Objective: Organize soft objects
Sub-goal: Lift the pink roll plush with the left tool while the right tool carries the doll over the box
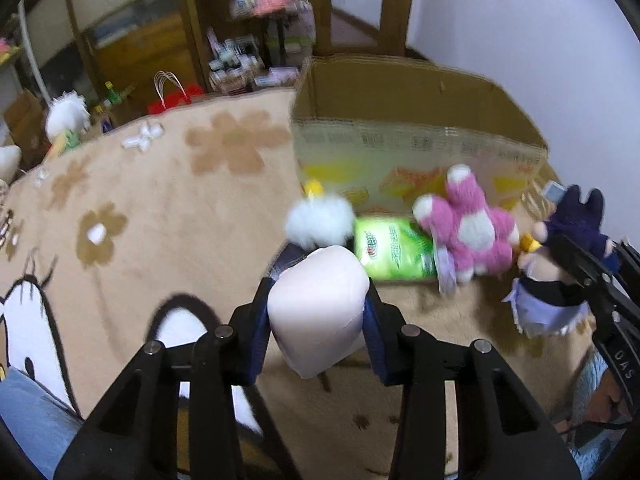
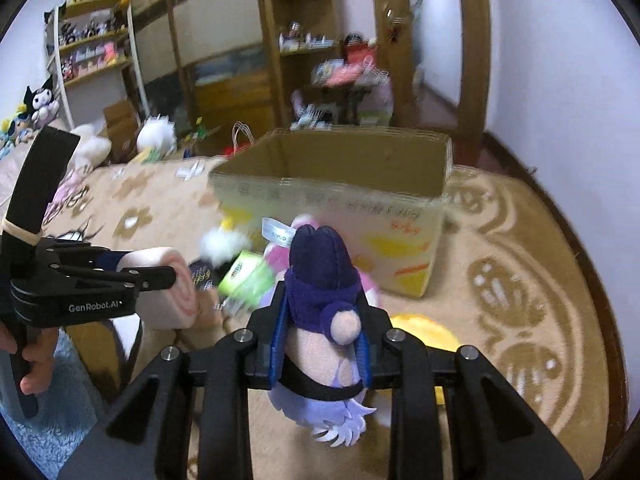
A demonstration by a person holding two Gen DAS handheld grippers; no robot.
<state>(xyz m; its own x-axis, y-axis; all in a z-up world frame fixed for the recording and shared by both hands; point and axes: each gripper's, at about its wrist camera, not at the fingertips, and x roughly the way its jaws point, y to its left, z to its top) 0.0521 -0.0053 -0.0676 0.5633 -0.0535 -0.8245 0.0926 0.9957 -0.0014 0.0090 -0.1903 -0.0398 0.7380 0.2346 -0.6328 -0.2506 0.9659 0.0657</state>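
My left gripper [image 1: 318, 304] is shut on a pale pink roll-shaped plush [image 1: 316, 308], held above the beige rug; the roll also shows in the right wrist view [image 2: 168, 288]. My right gripper [image 2: 322, 320] is shut on a purple-haired doll [image 2: 324, 304], also visible in the left wrist view [image 1: 560, 264]. An open cardboard box [image 1: 420, 140] stands ahead on the rug, also in the right wrist view [image 2: 340, 188]. A pink-and-white plush [image 1: 468, 224], a green packet [image 1: 394, 248] and a white fluffy ball [image 1: 318, 220] lie in front of the box.
A yellow plush [image 2: 424, 330] lies on the rug under my right gripper. Wooden shelves [image 2: 304, 40] with small items stand behind the box. More plush toys [image 2: 156, 136] and bags sit beyond the rug's far left edge. A white wall [image 1: 540, 40] is at right.
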